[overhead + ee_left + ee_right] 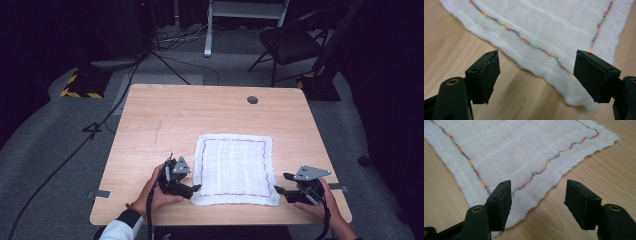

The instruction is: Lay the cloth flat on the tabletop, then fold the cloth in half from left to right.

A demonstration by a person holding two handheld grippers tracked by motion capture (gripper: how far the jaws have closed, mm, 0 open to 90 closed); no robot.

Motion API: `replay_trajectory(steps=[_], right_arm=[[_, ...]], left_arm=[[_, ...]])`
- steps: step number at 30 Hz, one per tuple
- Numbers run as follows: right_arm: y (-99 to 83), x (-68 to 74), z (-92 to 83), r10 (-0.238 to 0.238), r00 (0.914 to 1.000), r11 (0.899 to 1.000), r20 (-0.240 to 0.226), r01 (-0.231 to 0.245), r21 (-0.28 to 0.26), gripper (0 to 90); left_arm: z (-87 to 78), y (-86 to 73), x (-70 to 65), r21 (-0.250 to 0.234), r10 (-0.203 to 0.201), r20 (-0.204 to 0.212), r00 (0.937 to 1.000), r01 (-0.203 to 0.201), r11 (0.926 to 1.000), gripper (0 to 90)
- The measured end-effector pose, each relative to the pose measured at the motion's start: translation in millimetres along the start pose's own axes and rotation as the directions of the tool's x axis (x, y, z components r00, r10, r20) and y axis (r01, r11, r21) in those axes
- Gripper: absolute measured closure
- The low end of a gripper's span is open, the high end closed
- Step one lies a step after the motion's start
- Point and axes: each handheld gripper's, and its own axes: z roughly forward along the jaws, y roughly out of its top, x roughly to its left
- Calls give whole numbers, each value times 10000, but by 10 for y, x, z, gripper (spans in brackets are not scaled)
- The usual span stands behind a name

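Left claw (196, 188) sits at the near left corner of the white cloth (234, 167), jaws spread wide with nothing pinched; in the left gripper view the cloth's corner tip lies just under and in front of the right jaw while the left jaw stands over bare wood, so no grip yet. Right claw (280, 184) hovers just off the near right corner, jaws likewise apart and empty; in the right gripper view the corner lies between and ahead of the jaws, partly under the left one, pads not pressing on it. The cloth lies flat and fully spread on the surface (165, 115), right of centre and toward the near edge, its coloured stitch line (541, 170) running as a border inside the hem. Judging by this, the work looks to be at the very start: both claws lined up on the near corners, grasping not done, any lift or fold all left to do. Count: one cloth, two claws, two hands, one surface, one dark round hole (252, 99) at its far right, one chair (290, 45) beyond on the floor.
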Motion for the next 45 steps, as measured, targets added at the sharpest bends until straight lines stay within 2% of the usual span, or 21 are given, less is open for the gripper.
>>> replay_trajectory(steps=[2, 6, 8, 10, 12, 15, 17, 19, 21, 23, 25, 27, 29, 32, 34, 39, 45], right_arm=[[27, 18, 23, -97, 9999, 10000, -60, 97, -6, 393], [70, 70, 48, -159, 9997, 9998, -185, 157, -102, 402], [82, 101, 57, -167, 9995, 9998, -252, 165, -91, 401], [101, 128, 79, -293, 9992, 9996, -253, 292, -63, 402], [122, 144, 102, -353, 9990, 9993, -278, 351, -83, 402], [175, 157, 151, -434, 9985, 9990, -319, 431, -109, 403], [218, 177, 179, -559, 9979, 9984, -340, 556, -100, 406], [256, 207, 201, -738, 9967, 9972, -330, 735, -111, 407], [297, 238, 234, -825, 9958, 9965, -391, 820, -136, 407], [332, 279, 272, -1001, 9940, 9950, -441, 999, -67, 407], [371, 322, 310, -1149, 9920, 9934, -517, 1146, -90, 407], [404, 355, 341, -1271, 9904, 9919, -552, 1270, -51, 407], [439, 370, 369, -1311, 9895, 9914, -601, 1309, -78, 407], [488, 379, 416, -1368, 9879, 9906, -724, 1362, -135, 408], [525, 399, 447, -1459, 9861, 9893, -801, 1450, -162, 413], [615, 443, 507, -1565, 9820, 9875, -1053, 1534, -369, 423], [737, 563, 587, -1831, 9741, 9826, -1327, 1772, -554, 426]], left_arm=[[3, 17, 105, -67, -71, -272, 9996, 69, 10000, 216], [6, 70, 266, -331, -480, -227, 9986, 473, 9983, 215], [6, 96, 289, -490, -357, -101, 9993, 352, 9982, 209], [26, 129, 307, -417, -106, -121, 9999, 101, 9991, 209], [47, 163, 344, -377, -136, -144, 9998, 130, 9992, 209], [79, 227, 400, -381, -42, -351, 9994, 28, 9993, 209], [99, 247, 428, -389, 65, -662, 9978, -91, 9992, 211], [121, 280, 484, -294, -107, -627, 9980, 88, 9995, 210], [128, 323, 538, -494, -179, -703, 9974, 145, 9987, 210], [140, 365, 557, -646, -7, -1028, 9947, -60, 9979, 215], [164, 425, 617, -692, -136, -799, 9967, 81, 9976, 218], [189, 461, 639, -835, -14, -1056, 9944, -75, 9965, 219], [239, 515, 685, -610, -16, -1006, 9949, -45, 9981, 216], [275, 553, 724, -678, -40, -1237, 9923, -44, 9977, 216], [315, 586, 750, -549, -120, -1132, 9935, 58, 9985, 216], [453, 702, 814, -396, -58, -1256, 9921, 8, 9992, 218], [595, 793, 907, -342, -275, -1422, 9895, 228, 9992, 218]])
